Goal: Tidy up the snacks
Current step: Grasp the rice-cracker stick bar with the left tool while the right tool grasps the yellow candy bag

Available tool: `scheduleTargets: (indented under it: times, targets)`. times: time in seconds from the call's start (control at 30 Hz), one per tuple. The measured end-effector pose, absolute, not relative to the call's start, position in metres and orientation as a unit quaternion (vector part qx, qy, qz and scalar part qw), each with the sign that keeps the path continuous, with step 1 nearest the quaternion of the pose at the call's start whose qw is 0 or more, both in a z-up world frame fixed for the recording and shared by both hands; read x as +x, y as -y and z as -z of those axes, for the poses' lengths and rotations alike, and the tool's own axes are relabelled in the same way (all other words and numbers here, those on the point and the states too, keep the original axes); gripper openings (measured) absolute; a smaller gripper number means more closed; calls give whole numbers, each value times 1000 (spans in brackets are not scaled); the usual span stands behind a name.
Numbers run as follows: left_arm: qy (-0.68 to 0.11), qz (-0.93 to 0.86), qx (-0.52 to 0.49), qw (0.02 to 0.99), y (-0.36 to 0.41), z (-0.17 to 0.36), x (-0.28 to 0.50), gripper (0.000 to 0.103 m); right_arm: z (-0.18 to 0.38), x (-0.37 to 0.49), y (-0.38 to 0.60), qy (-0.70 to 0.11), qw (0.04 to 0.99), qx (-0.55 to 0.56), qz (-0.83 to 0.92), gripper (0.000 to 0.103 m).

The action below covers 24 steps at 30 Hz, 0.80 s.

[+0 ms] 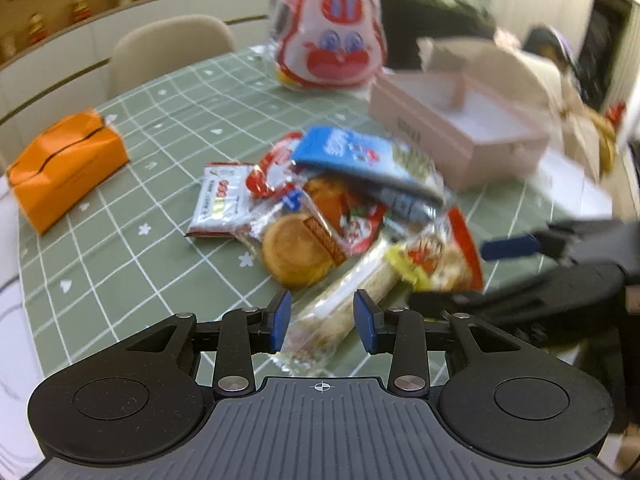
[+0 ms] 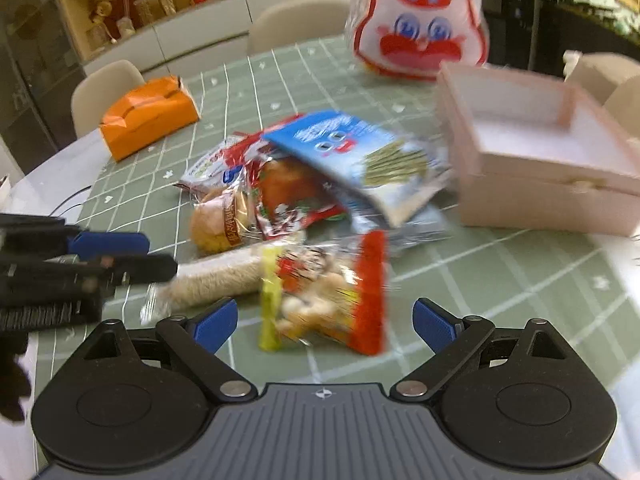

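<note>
Pink box [image 2: 536, 168] sits empty; my left tongs [image 1: 320, 316] half-open around the rice bar [image 1: 344, 304], right tongs [image 2: 324, 324] wide open over the red-edged packet [image 2: 332, 296]. Next: close.

Glossy plastic snack wrappers [image 1: 320, 216]; seemingly matt cardboard box [image 2: 536, 168].

Motion blur smears the blue packet [image 2: 352, 156] and pink box [image 2: 532, 184], so their print is unreadable; the bun [image 1: 294, 256] lies partly under other wrappers, and the right gripper [image 1: 472, 276] is cut by the edge
</note>
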<state>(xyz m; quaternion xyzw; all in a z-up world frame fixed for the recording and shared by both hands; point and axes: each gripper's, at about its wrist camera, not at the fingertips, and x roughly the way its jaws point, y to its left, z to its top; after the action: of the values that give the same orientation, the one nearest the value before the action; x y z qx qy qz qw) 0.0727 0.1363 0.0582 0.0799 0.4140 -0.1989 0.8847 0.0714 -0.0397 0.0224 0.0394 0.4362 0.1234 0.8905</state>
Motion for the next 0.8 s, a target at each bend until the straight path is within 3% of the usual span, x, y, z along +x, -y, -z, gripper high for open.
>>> scheduleTargets:
  times: [0.03,0.07,0.17,0.27,0.4,0.67,0.8]
  targets:
    - [-418,207,93,880,-133,-56,75,40,-20,73,37,-444,887,36,-120,79]
    - [-422,215,104,875,-132,-54,77,40,-19,73,37,-449,885,31,-117,74]
    - [-432,229,130,863,-122,-46,85,40,-22,63,42,-439,894,10,-90,72]
    - [-433,234,161,855,-109,-41,93,43,-21,51,51,-432,900,5,-58,61]
    - [-438,241,179,848,-91,-36,102,44,-23,38,64,-421,906,13,-26,61]
    - [-457,251,144,841,-71,-35,89,35,-17,27,91,-415,909,26,35,61]
    - [-475,230,88,845,-73,-36,85,34,-17,26,93,-412,909,7,64,69]
